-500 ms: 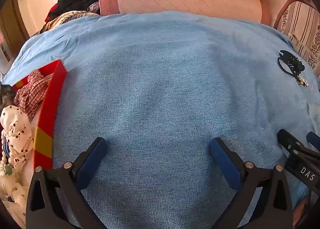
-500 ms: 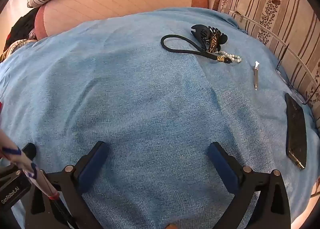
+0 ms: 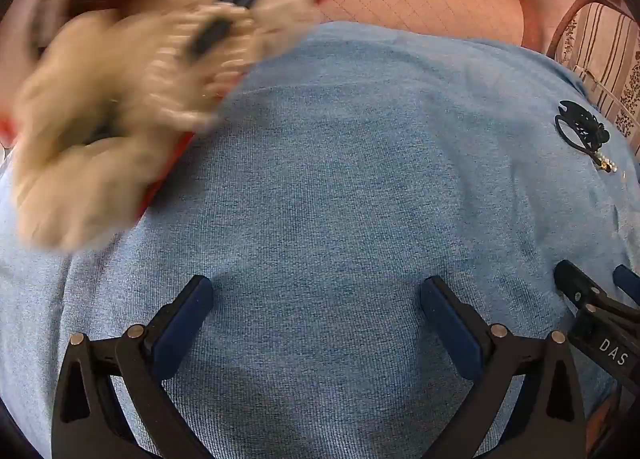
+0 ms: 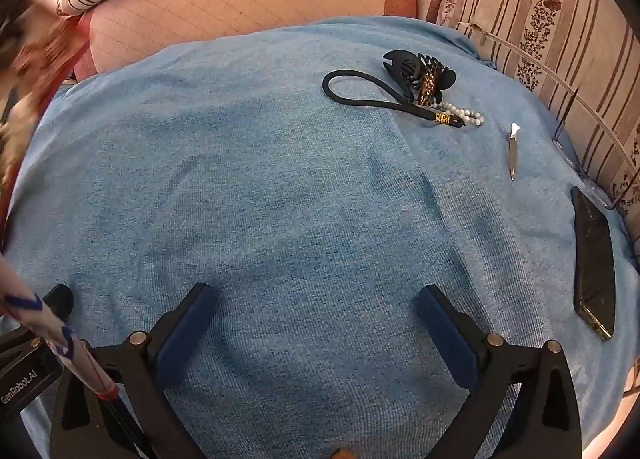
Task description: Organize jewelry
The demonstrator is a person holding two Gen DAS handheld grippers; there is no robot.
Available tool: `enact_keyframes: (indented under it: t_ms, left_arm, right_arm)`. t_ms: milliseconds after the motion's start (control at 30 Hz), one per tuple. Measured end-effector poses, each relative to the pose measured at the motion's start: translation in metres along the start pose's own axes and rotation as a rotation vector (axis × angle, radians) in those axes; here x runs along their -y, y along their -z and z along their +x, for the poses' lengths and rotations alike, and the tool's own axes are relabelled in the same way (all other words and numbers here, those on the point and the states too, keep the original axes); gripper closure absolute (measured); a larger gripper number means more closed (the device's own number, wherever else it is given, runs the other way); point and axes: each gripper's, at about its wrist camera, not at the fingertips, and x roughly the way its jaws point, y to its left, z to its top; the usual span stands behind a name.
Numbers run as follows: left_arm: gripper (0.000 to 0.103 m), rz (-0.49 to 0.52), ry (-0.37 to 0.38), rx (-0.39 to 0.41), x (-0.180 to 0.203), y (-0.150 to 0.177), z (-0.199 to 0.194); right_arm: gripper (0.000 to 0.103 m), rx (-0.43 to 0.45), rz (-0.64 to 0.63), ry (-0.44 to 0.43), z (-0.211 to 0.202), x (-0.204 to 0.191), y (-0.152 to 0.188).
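FREE: blue cloth (image 4: 280, 187) bare left of hair claw (image 4: 416, 73) | OBSTACLES: phone (image 4: 594, 259), metal clip (image 4: 512, 155) right of claw

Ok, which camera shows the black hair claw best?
The right wrist view. There the hair claw sits sharp on the blue cloth, its teeth and studded strip clear. In the left wrist view the same claw is a small dark shape near the right edge, detail lost.

Likely a home bedroom, blue blanket (image 4: 300, 187), striped floral cushions (image 4: 560, 19), quilted pink bolster (image 4: 240, 7)
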Motion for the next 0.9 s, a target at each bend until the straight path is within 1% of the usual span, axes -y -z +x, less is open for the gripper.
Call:
enact_keyframes:
  t_ms: [900]
  left_arm:
    - [0.0,0.001,0.0,0.0,-0.0058,-0.0009,-0.0006]
  right_arm:
    - [0.0,0.005,-0.006,0.001,0.0007,0.0011,0.0024]
